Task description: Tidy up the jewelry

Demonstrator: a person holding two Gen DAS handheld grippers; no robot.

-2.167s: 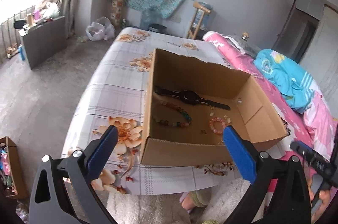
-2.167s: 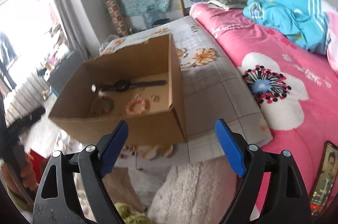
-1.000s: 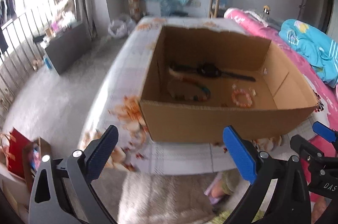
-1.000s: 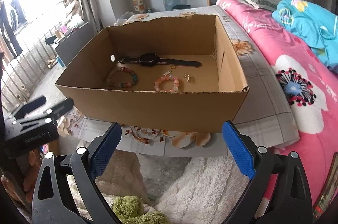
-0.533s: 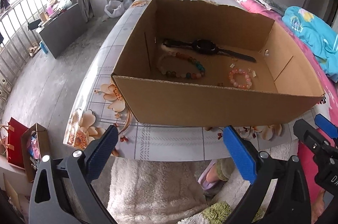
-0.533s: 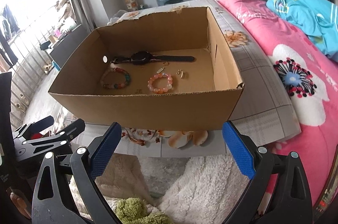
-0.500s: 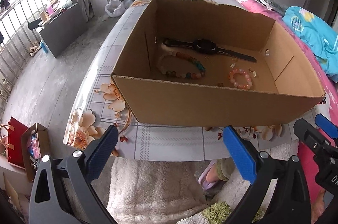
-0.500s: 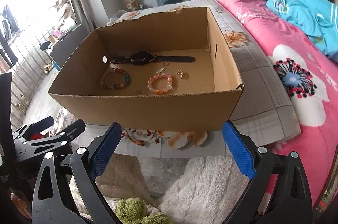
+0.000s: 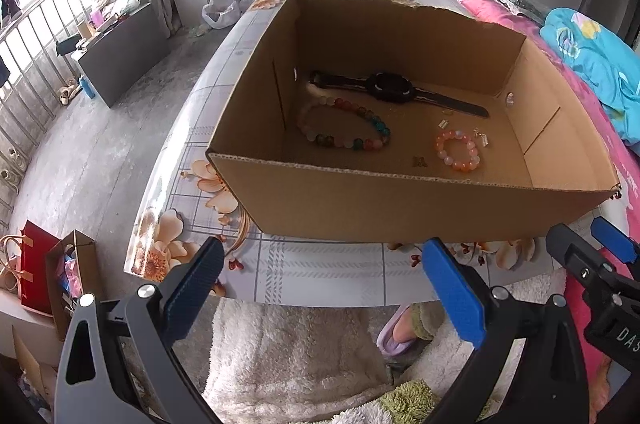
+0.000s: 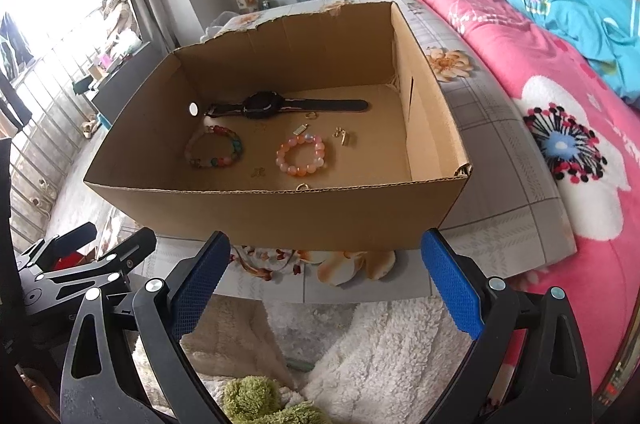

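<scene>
On the flowered tabletop [image 9: 320, 270] beside the pink bed [image 10: 560, 112] sits an open cardboard box [image 9: 400, 204], and every piece of jewelry in sight lies on its floor; one black watch [image 9: 390, 89] stretches flat along the far wall at twelve o'clock; one multicoloured bead bracelet [image 9: 344, 128] lies at about ten o'clock of the floor's middle, just in front of the watch strap; one pink bead bracelet [image 9: 458, 150] lies at about three o'clock, well apart from the other; round it are scattered some five or six small gold pieces [image 10: 345, 136] (too tiny to name, possibly earrings or charms). Both tools hang short of the box's near wall, at six o'clock of it; the left gripper [image 9: 324, 280] has its blue pads spread wide with nothing between them, and so does the right gripper [image 10: 326, 270]. As I judge it, this would fit either jewelry waiting to be sorted out of the box or jewelry already gathered into it, with the grippers pausing outside; nothing here settles which. Should any piece be picked, the small gold bits would demand a fine pinch flat against cardboard; the bracelets offer an easier rim to take.
</scene>
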